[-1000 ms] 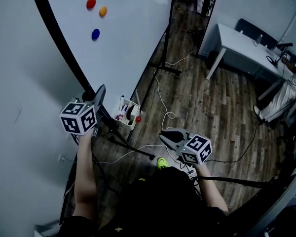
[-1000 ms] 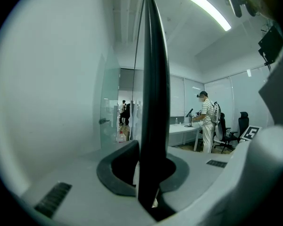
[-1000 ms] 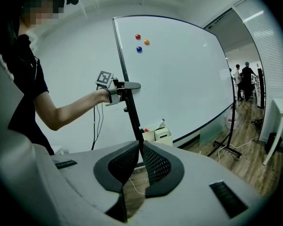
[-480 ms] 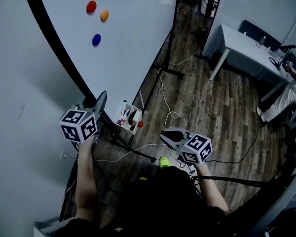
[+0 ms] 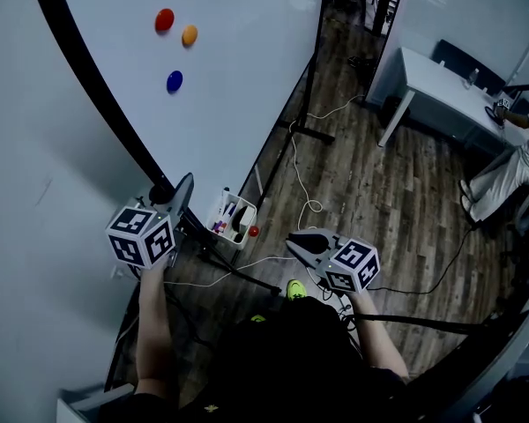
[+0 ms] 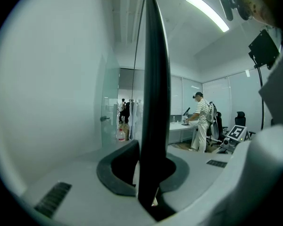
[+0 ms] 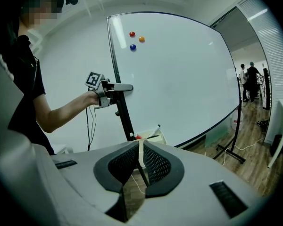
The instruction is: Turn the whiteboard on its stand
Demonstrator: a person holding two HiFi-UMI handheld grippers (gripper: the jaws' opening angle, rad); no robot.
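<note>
**With the frame gripped, the turn looks under way but unfinished**

While the left gripper (image 5: 180, 190) is clamped on the black frame (image 5: 97, 86) along the whiteboard's near edge, the right gripper (image 5: 300, 241) hangs apart from the board, low in front of the person. Its jaws are pressed together on nothing. In the left gripper view the frame runs up between the two jaws, and they pinch it from both sides.

The whiteboard (image 5: 238, 95) stands on its stand (image 5: 305, 130) on the wooden floor, its white face slanting away from the person towards the far foot. Judging by that, the grip needed for the turn is made and the board seems partway round. How much of the swing remains cannot be read from these views, and the release is still to come.

Counted:
- One whiteboard on one stand.
- Three magnets near the board's top edge: red (image 5: 164, 19), orange (image 5: 189, 34) and blue (image 5: 175, 81).
- One white tray (image 5: 222, 203) with markers at the board's lower edge.
- One small red piece (image 5: 253, 231) just beside that tray.
- Two grippers.
</note>
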